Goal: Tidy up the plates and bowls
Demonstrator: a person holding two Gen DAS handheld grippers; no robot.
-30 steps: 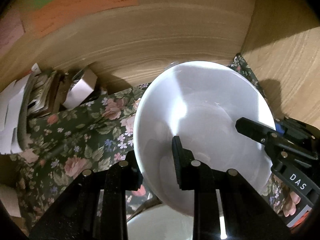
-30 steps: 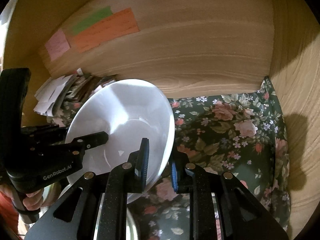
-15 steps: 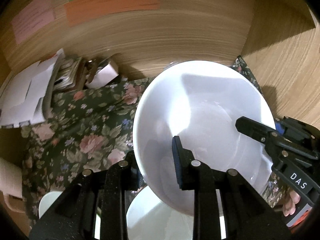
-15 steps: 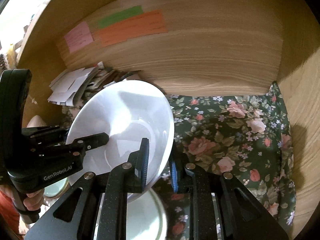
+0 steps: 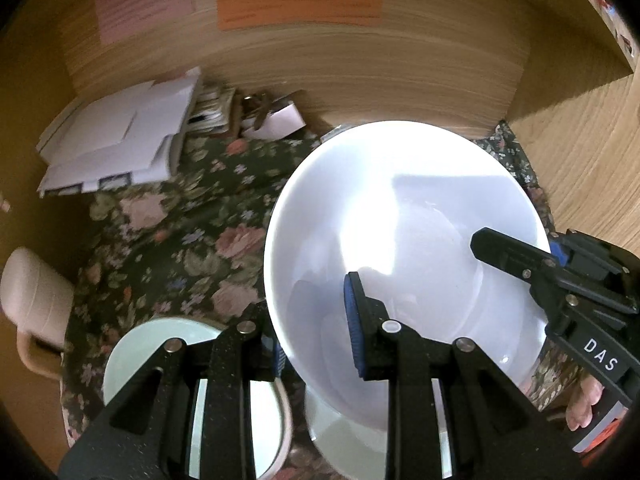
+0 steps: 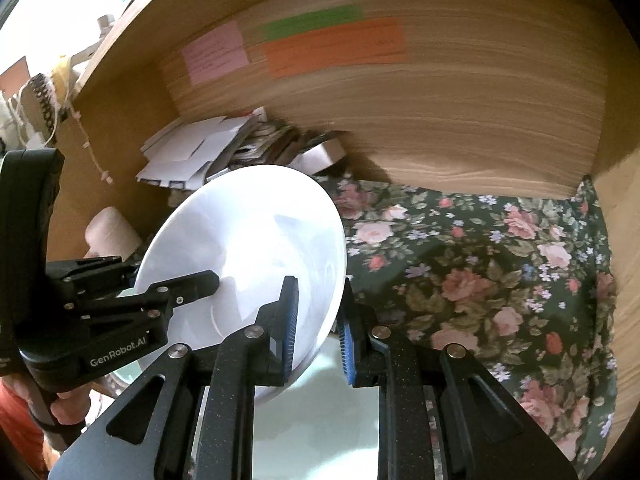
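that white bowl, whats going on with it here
A person holds the white bowl with both handheld grippers at once: the left gripper is clamped on its near rim and the right gripper on the opposite rim. The bowl hangs tilted above the floral cloth inside a wooden cabinet. Just below it sit more white dishes, so it looks headed for stacking, though it is not set down yet. Papers are piled at the back left.

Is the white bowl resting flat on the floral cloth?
No: the bowl is tilted and lifted off the cloth, its rim pinched by the right claw and the left claw.
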